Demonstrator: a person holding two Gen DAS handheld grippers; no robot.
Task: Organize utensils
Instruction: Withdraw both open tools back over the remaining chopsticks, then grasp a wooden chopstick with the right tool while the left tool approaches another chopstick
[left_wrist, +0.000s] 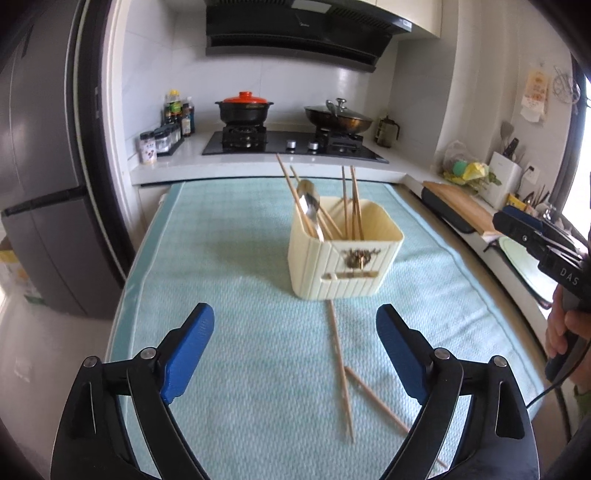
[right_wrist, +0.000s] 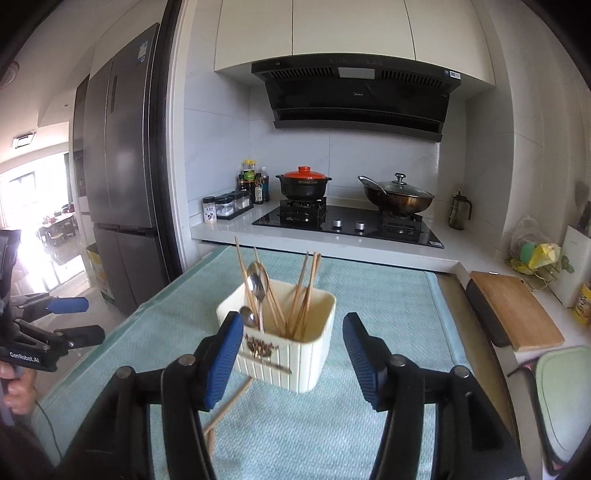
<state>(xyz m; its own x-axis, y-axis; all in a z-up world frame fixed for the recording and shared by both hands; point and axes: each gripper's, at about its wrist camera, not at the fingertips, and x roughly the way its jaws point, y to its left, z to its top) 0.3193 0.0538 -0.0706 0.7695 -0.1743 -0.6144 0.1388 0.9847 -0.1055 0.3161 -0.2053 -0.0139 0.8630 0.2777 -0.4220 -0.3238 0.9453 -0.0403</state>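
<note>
Kitchen desk (left_wrist: 229, 369): your holder (left_wrist: 343, 251) has most utensils, two chopsticks (left_wrist: 341, 373) remain, both hand-held grippers (left_wrist: 293, 349) (right_wrist: 291, 360) gape empty.

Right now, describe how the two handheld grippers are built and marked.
Both the left gripper and right gripper have black linkage arms with silver pivot pins and ribbed blue finger pads. White lettering marks each black body. A dark cable trails from the right gripper's handle.

A black gas hob (right_wrist: 347, 221) sits on the white tabletop (right_wrist: 229, 230) under a black extractor hood (right_wrist: 356, 98). Left of the hob stands a grey fridge (right_wrist: 122, 166); white-tiled wall (right_wrist: 218, 147) behind.
</note>
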